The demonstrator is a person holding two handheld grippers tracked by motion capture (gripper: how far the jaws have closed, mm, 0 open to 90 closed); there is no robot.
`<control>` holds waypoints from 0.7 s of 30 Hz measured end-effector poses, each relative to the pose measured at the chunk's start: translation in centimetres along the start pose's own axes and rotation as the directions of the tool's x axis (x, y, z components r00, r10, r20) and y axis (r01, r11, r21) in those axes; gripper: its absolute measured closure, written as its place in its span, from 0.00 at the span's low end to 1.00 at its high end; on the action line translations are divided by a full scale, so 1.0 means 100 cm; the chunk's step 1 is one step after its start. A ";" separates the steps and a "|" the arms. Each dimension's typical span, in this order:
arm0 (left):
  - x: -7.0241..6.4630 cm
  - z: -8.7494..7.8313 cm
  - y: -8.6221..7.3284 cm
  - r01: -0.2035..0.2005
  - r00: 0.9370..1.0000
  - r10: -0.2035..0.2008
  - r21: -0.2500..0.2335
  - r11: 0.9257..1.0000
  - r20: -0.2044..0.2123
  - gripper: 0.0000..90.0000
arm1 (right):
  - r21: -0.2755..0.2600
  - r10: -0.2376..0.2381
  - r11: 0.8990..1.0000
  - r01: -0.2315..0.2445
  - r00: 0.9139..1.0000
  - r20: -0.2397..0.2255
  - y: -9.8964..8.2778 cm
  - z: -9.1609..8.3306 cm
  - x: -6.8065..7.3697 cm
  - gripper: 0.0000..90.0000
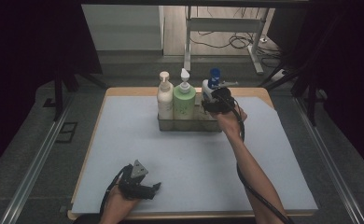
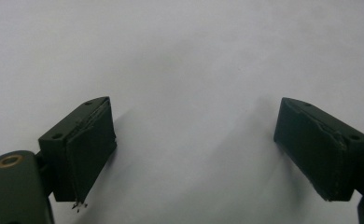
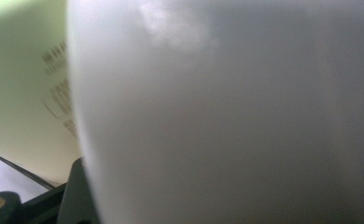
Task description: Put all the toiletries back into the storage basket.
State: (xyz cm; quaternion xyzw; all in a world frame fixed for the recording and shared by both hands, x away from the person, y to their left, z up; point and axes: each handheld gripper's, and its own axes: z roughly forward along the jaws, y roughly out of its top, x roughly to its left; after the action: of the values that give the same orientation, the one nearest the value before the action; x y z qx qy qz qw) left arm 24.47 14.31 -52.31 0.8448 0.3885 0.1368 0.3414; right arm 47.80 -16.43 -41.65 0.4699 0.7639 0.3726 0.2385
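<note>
Dim high view with black, underexposed corners; pale table (image 1: 124, 154) evenly lit, soft grain throughout. Left gripper view bright, with faint soft shadows on the surface. Right gripper view blurred by a close white bottle (image 3: 227, 112), out of focus.

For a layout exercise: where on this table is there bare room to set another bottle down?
Free: the mat between the tray and the left gripper, and both sides of the tray. Crowded: the tray, where three bottles stand and the right gripper sits at the white bottle.
</note>
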 end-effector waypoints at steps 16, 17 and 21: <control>0.000 0.000 0.000 0.000 1.000 0.000 -0.001 1.000 0.001 0.14 | -0.002 0.044 0.999 -0.044 0.998 -0.054 -0.002 0.001 -0.008 0.40; 0.000 0.000 0.000 0.000 1.000 0.000 -0.001 1.000 0.001 0.14 | -0.004 0.047 0.999 -0.048 0.997 -0.057 -0.003 0.001 -0.009 0.39; 0.000 0.000 0.000 0.000 1.000 0.000 -0.001 1.000 0.001 0.14 | -0.016 0.042 0.999 -0.044 0.997 -0.068 -0.005 -0.003 -0.011 0.38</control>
State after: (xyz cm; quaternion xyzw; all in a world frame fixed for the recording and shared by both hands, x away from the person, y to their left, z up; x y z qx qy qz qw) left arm 24.48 14.31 -52.31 0.8449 0.3882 0.1368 0.3418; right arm 47.79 -17.67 -41.80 0.4713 0.7579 0.3999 0.2087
